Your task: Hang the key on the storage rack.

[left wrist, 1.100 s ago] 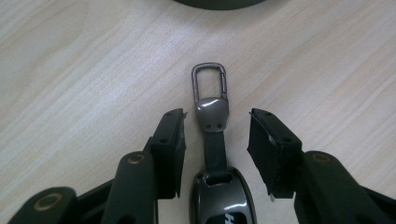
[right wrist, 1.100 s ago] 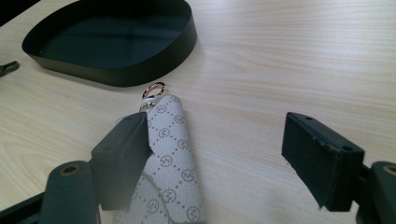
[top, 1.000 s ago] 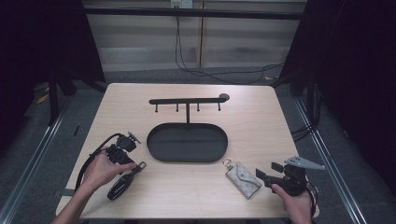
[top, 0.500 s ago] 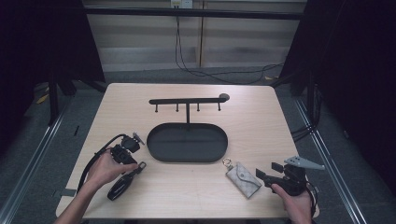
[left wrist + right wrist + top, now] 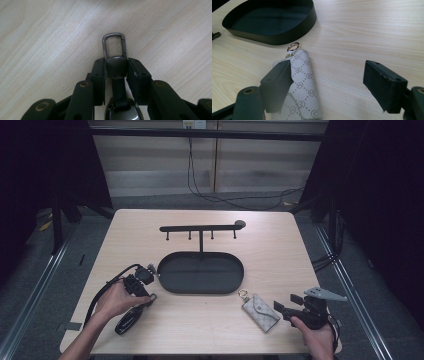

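While left gripper [image 5: 116,67] clamps key fob [image 5: 121,110], right gripper [image 5: 328,85] gapes beside pouch [image 5: 303,85]

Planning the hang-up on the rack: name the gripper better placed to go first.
Left. The left gripper is shut on the black key fob; the right gripper stands open beside the grey key pouch.

The left claw [image 5: 145,279] lies low at the near-left of the worktop [image 5: 280,240], the left hand [image 5: 116,300] wrapped round its body, forearm entering from the near edge; its jaws have just been closing and now pinch a key fob's metal cap [image 5: 116,67] between the pads. The right claw [image 5: 280,307] rests at the near-right in the right hand [image 5: 316,337], pointing left; its jaws stand apart, gripping nothing.
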